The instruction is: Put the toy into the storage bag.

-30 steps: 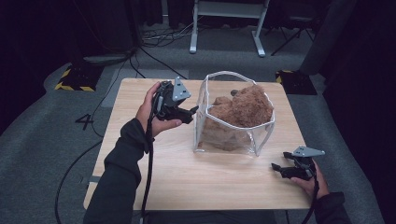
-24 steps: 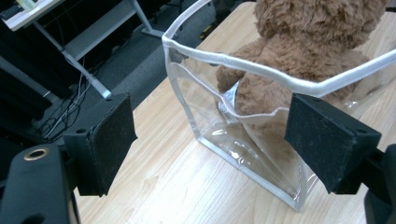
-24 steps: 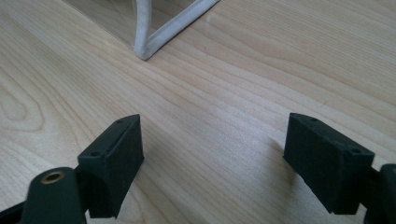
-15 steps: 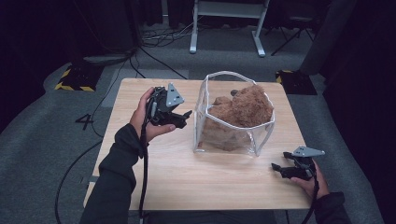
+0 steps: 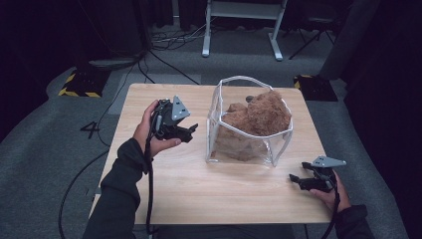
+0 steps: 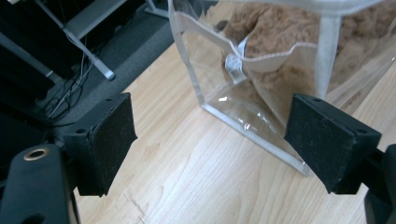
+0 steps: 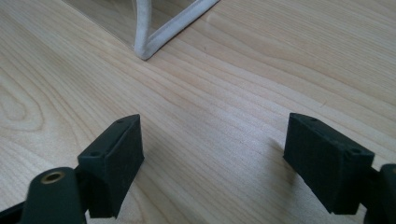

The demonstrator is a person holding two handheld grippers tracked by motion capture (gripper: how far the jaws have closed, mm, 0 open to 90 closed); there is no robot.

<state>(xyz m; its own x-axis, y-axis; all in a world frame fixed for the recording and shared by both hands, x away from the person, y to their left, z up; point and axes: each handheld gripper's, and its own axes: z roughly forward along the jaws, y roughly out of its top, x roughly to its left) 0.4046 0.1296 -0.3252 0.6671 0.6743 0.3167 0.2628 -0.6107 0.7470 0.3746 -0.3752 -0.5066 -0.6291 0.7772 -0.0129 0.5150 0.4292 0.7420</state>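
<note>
Facing clear bag [image 5: 249, 144] w/ brown plush [image 5: 259, 117], left tongs [image 5: 191, 130] gape empty.

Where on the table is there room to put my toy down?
The bare wood between the left gripper and right gripper, along the table's near edge, is widest. The far left corner is free too. The clear bag of brown fluff crowds the far right.

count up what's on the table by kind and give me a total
Clear bag: 1
Brown plush toy, inside the bag: 1
Grippers, left and right, jaws open, nothing between them: 2
Total: 4
</note>
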